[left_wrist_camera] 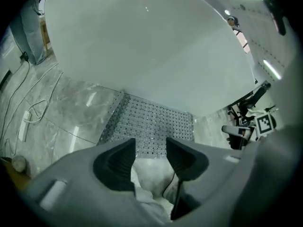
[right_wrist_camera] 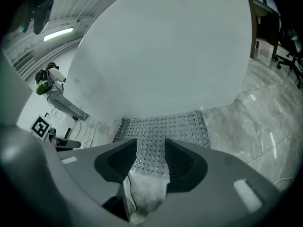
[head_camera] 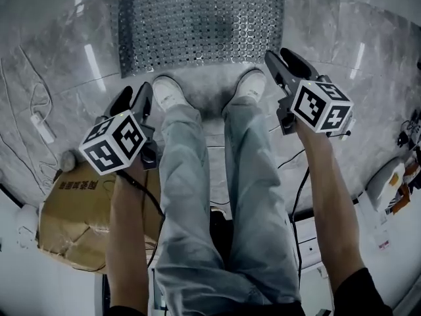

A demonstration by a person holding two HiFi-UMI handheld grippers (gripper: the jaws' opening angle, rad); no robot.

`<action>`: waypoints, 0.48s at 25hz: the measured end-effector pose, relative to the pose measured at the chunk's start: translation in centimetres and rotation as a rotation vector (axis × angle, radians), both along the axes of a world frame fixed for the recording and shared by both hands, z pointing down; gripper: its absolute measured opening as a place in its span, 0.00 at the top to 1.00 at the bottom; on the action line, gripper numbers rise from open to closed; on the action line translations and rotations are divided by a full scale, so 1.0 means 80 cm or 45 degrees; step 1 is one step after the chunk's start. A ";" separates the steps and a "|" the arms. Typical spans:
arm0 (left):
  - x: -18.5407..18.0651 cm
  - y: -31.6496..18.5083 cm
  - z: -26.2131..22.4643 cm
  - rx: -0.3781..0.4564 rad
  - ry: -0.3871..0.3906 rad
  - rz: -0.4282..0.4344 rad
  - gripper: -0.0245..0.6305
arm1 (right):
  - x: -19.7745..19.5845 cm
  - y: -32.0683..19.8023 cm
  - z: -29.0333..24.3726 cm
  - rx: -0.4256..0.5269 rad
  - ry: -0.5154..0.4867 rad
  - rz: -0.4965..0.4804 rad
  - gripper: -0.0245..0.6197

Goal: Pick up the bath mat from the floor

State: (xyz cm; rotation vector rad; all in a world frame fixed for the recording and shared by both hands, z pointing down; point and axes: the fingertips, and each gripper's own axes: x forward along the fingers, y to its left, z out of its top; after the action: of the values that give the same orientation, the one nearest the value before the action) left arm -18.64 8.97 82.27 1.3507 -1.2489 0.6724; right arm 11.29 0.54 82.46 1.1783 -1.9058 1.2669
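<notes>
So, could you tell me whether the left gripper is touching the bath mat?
Apart. The head view shows bare floor between the left gripper and the bath mat's near edge.

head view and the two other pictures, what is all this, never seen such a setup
There is no robot here. A person stands on the floor holding a left hand-held gripper and a right hand-held gripper, tools with two jaws each. The head view looks down from a camera on the person's head, so you see arms, legs and white shoes. The other two pictures come from a camera riding on each hand-held gripper, looking along its jaws. A studded bath mat lies flat on the floor just in front of the shoes. Both pairs of jaws stand apart and hold nothing.
</notes>
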 end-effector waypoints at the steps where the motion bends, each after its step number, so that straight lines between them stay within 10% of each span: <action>1: -0.001 -0.003 0.009 -0.003 0.005 0.006 0.63 | 0.003 0.000 0.010 -0.012 0.003 -0.009 0.66; 12: -0.042 -0.028 0.107 -0.027 -0.064 0.075 0.55 | 0.058 -0.023 0.089 -0.079 0.052 0.150 0.58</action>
State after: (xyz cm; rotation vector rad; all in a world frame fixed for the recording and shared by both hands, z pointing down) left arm -21.96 6.75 90.82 1.3647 -1.2423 0.7635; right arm 15.92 -1.33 89.58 1.2902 -1.7771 1.3433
